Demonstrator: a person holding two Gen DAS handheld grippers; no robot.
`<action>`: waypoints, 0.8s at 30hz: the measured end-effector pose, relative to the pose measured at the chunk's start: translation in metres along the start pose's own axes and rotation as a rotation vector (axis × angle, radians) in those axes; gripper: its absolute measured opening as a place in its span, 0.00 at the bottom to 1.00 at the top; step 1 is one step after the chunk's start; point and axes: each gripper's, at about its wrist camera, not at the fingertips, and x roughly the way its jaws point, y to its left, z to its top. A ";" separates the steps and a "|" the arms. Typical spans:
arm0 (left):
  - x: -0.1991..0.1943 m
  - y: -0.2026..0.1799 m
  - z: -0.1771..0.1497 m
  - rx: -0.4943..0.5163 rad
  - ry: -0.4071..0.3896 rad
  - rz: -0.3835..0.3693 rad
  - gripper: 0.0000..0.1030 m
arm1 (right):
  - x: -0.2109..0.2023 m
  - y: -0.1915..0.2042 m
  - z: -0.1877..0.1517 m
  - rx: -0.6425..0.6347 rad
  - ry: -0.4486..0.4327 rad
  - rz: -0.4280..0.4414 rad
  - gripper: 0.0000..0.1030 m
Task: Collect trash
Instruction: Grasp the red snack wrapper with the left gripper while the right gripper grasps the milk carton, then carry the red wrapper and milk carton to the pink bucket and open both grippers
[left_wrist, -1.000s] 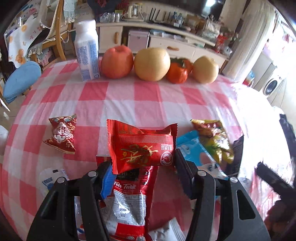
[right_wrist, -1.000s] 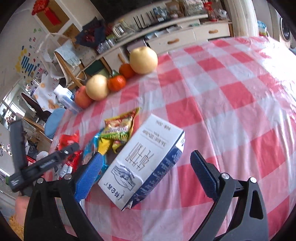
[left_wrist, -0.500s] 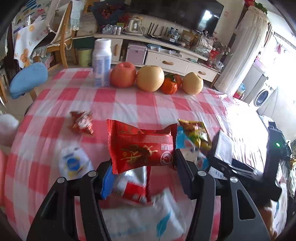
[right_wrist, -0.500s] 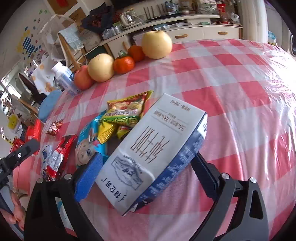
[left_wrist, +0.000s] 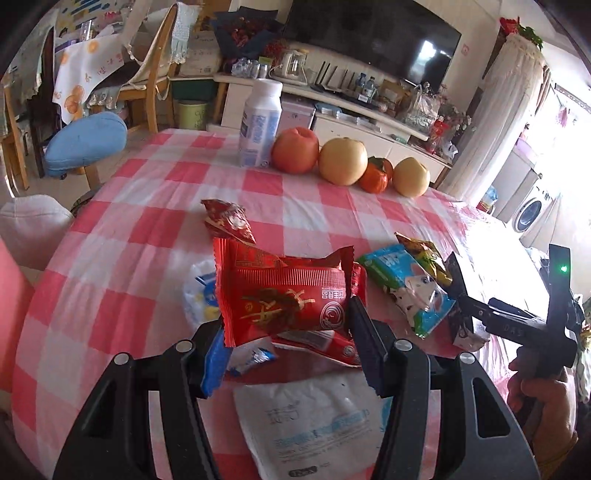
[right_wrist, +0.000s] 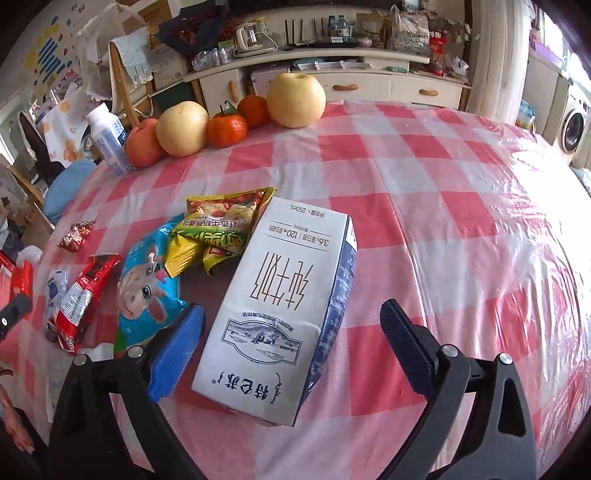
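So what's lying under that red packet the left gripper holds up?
Below the red packet lie a red-and-white wrapper, a small blue-and-silver wrapper and a white pouch; their covered parts are hidden.

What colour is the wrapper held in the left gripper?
Red with gold print; the wrapper shows best in the left wrist view.

Our left gripper (left_wrist: 286, 328) is matte black plastic, its two arms pierced by triangular cut-outs, each carrying round silver screws; one finger wears a blue pad (left_wrist: 213, 363), the other a dark ribbed one. Our right gripper (right_wrist: 291, 343) is built alike. Beside that gripper's frame in the left view, a small green light (left_wrist: 563, 268) glows on an upright black bar.
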 end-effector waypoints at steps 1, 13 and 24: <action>0.000 0.002 0.000 -0.001 -0.004 -0.003 0.58 | 0.000 0.002 -0.001 -0.013 -0.004 -0.012 0.93; -0.005 0.042 0.006 -0.065 -0.036 -0.042 0.58 | 0.002 -0.005 -0.013 0.035 -0.020 -0.055 0.61; -0.027 0.058 0.013 -0.055 -0.077 -0.026 0.58 | -0.062 0.011 0.000 0.080 -0.190 0.036 0.61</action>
